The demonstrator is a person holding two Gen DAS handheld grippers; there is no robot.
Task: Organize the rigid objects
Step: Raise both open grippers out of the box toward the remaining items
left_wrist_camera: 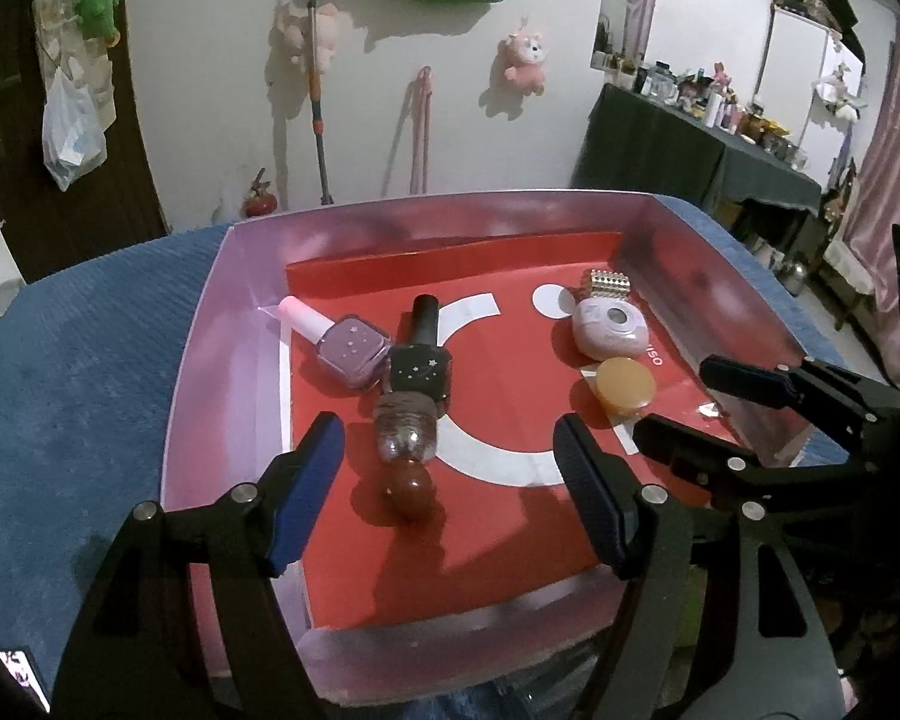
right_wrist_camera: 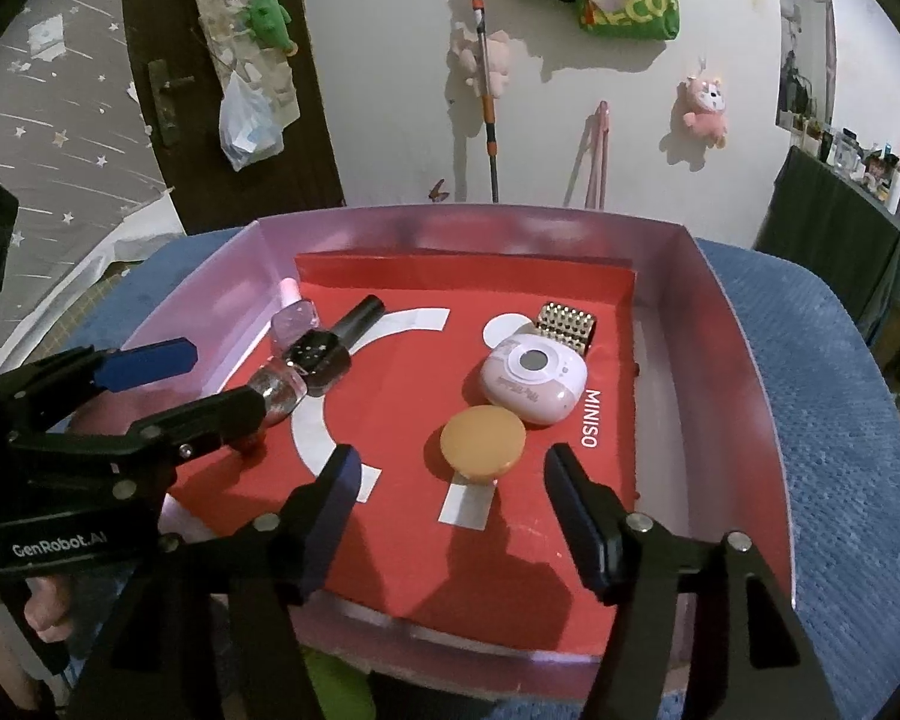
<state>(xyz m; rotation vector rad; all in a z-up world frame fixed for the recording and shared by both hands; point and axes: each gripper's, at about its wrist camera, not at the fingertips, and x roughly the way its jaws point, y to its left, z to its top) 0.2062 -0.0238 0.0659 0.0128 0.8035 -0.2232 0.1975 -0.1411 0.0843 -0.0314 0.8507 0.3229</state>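
Both open tools (left_wrist_camera: 450,480) (right_wrist_camera: 447,507) hover over the tray (right_wrist_camera: 744,372): left above glitter bottle (left_wrist_camera: 405,429).

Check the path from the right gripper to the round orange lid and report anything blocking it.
Nothing visible blocks it. The right gripper is open, and the round orange lid lies just ahead of its fingertips on the bare red liner. The pink case sits beyond the lid.
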